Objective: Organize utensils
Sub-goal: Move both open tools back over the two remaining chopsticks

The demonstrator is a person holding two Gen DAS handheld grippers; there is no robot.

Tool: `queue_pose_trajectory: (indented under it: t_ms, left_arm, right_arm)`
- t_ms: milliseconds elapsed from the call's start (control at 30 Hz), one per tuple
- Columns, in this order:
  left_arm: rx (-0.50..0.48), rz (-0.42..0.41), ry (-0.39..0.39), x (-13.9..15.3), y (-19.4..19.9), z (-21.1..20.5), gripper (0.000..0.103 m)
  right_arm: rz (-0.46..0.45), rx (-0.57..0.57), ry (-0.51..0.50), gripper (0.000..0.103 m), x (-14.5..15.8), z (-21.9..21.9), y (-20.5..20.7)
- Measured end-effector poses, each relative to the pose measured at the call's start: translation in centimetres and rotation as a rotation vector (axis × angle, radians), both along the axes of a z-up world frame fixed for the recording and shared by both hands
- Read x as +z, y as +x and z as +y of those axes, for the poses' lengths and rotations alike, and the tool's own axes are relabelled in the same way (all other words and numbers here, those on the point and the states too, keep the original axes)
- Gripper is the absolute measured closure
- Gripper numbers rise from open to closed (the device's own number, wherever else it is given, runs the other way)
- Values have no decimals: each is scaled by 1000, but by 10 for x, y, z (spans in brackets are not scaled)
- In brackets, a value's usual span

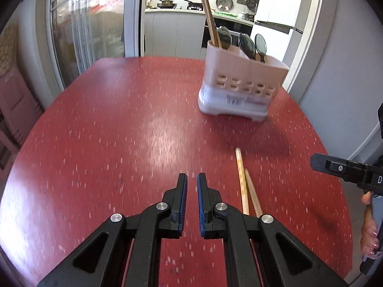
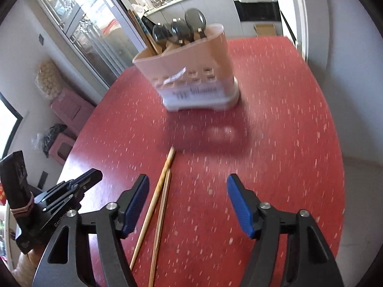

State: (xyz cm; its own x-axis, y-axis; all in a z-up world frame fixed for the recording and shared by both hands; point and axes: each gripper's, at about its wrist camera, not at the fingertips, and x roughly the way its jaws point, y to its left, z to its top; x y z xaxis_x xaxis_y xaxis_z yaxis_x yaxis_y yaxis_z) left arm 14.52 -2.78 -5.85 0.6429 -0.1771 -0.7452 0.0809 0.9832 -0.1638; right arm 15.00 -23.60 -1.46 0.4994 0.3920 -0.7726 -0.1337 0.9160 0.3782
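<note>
Lying loose on the red table [image 1: 107,131] are two chopsticks [image 2: 158,205], near its front edge; the utensil holder [image 2: 191,81] stands toward the back right corner. Left gripper [image 1: 192,179] is pressed together and empty, right gripper [image 2: 188,184] spread wide over them

Left tongs [image 1: 192,177] closed, right tongs [image 2: 187,179] spread.

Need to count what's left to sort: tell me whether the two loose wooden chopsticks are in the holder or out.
Out. The two loose wooden chopsticks lie flat on the red speckled table, apart from the pale plastic utensil holder.
</note>
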Motion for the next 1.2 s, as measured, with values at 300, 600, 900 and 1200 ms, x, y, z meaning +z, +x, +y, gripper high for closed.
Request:
queue_pose_trajectory:
  t_ms: [300,600,900,1200]
  left_arm:
    - [60,55,-17,-24,-40,7,0]
    - [81,44,-5,-20,-64,17,0]
    - [90,48,23,-23,-69,24,0]
    - [116,61,32,-27,-64,38,0]
  right_arm:
    - [60,-34,-3,27,-21,-4,-37]
    - [86,-43,-13,19,-34,0,-51]
    - [121,-24,-59,18,-39,16,-52]
    - [159,-10,-93,18,-39,34,-43]
